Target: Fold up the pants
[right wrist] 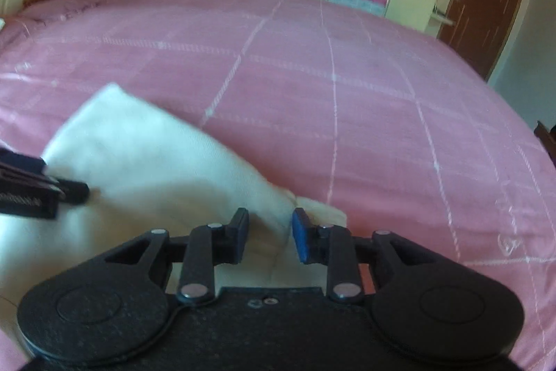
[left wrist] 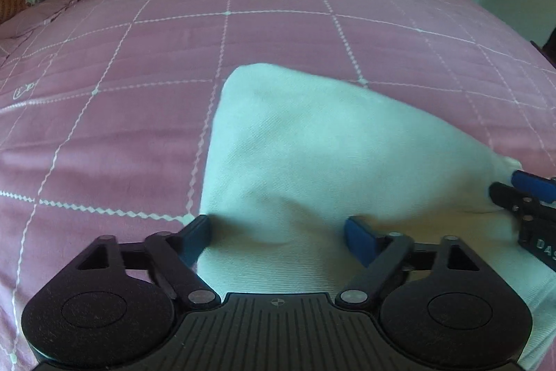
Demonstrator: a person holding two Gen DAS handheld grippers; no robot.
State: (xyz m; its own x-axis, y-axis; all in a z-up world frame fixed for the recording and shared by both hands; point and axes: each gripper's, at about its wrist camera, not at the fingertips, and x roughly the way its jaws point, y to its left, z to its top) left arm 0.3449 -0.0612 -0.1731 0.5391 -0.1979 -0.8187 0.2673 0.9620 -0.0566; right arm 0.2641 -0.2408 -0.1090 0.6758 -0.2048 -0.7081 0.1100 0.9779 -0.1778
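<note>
Left wrist view shows the white pants (left wrist: 312, 141) lying on the pink bed (left wrist: 139, 58), with the left hand-held gripper (left wrist: 278, 232) spread wide over the cloth and the right hand-held gripper (right wrist: 270, 232) a little apart around a fold.

Left gripper (left wrist: 278, 232) — black linkage, silver rivets, one blue pad, right gripper (right wrist: 270, 232) alike
</note>
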